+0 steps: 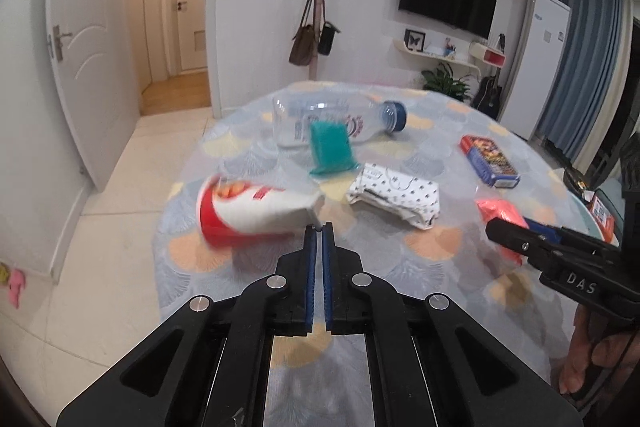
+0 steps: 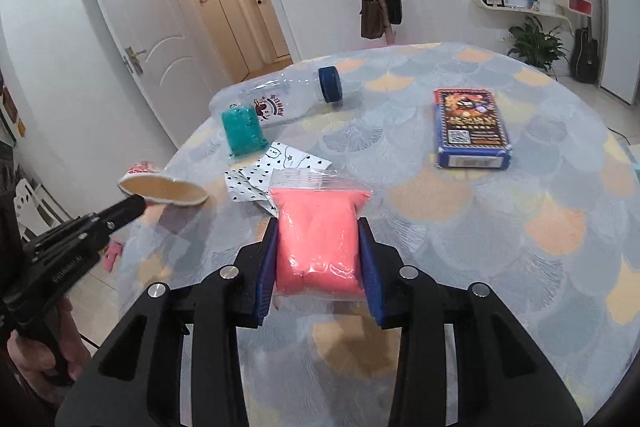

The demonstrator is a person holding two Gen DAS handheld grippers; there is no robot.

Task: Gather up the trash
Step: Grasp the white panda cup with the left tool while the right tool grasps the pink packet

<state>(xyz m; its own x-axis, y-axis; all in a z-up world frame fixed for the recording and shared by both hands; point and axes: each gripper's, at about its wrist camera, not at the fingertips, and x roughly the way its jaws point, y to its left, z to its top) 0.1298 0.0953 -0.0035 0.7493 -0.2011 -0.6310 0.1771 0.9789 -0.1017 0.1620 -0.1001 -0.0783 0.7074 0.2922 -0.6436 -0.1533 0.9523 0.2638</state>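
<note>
One pink bag (image 2: pixel 318 239) between right claw (image 2: pixel 319 227) pads.

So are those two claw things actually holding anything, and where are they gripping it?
The right gripper squeezes a pink bag across its lower middle, one finger on each side. The left gripper pinches the flattened rim of a red-and-white paper cup.

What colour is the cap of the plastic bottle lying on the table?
Dark blue. The cap of the bottle shows best in the right wrist view.
</note>
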